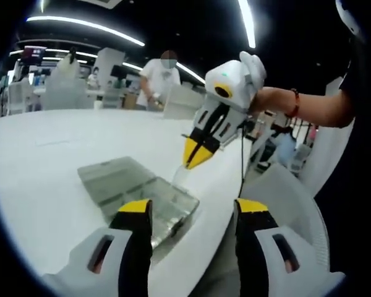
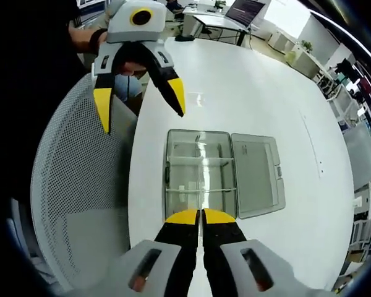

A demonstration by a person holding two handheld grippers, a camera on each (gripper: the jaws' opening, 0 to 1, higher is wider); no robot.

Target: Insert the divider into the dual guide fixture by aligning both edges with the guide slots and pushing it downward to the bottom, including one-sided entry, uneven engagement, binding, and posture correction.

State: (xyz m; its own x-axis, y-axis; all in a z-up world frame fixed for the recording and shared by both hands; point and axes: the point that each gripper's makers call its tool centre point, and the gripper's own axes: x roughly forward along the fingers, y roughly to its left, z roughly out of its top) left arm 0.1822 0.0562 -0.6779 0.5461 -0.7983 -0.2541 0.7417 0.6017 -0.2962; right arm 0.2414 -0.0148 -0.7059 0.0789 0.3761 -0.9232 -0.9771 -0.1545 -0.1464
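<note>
Above fixture: right gripper clenched, apparently pinching divider; left gripper released.

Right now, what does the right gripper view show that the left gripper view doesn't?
Right gripper view: a look straight down into the clear box, with its inner partitions and its lid lying open beside it, plus the left tool, open. Left gripper view: the right tool seen from outside, shut on a divider above the box, a wrist with a red bracelet, and a person standing far back. Both: the white table, the box and a chair.
</note>
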